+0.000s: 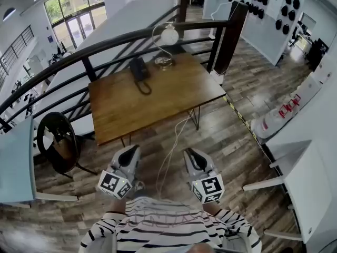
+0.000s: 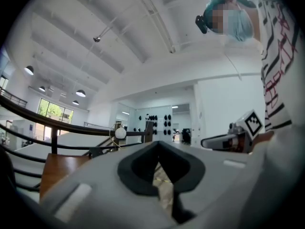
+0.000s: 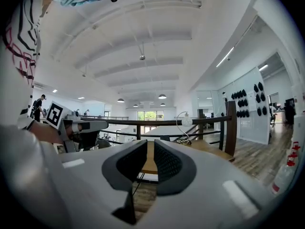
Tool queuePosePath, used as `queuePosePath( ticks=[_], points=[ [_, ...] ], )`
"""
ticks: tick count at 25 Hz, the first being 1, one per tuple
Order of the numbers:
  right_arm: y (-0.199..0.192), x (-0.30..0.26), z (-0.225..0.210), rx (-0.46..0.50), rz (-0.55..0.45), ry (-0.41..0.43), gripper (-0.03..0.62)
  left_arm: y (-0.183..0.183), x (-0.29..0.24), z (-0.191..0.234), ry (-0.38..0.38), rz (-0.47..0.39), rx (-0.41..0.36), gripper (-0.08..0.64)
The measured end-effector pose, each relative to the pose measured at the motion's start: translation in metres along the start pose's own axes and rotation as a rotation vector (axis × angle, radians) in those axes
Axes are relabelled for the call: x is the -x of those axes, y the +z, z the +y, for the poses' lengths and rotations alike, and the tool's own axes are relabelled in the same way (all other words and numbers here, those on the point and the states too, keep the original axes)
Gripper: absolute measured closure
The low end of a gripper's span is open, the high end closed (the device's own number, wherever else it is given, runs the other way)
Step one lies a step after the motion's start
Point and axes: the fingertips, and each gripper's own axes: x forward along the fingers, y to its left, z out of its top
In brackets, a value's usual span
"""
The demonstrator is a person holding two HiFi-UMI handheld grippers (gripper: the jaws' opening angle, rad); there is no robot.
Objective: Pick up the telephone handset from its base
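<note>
While my left hand-held gripper (image 1: 132, 150) has its jaws pressed together on nothing, my right hand-held gripper (image 1: 189, 153) shows a narrow, empty gap. Both hang short of the table (image 1: 158, 107), touching nothing. The telephone (image 1: 139, 69) sits near the table's far edge, beside a lamp (image 1: 168, 38).

Dark telephone handset (image 1: 136, 67) resting on its base (image 1: 143, 71), at the far side of the wooden table (image 1: 174, 96).

I see the handset seated in place on the dark base, lying lengthwise from the far edge toward me. Its cord (image 1: 144, 88) makes a loop on the wood just in front. From my view both parts are small, and I cannot tell finer details.
</note>
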Motion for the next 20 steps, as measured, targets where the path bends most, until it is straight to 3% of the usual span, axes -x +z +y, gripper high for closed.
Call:
queuePosePath(
  ticks=[5,7,20],
  points=[
    [0.004,-0.034,-0.005,0.001,-0.008,-0.028,0.513,-0.006,-0.017,0.034,-0.012,-0.002,0.037,0.546],
    [0.008,-0.056,-0.007,-0.006,-0.004,-0.043,0.509,-0.007,-0.028,0.057,-0.022,0.003,0.048,0.453],
    [0.033,-0.236,0.0,-0.042,0.001,-0.158,0.45,-0.002,-0.089,0.244,-0.132,0.039,0.093,0.41]
  ],
)
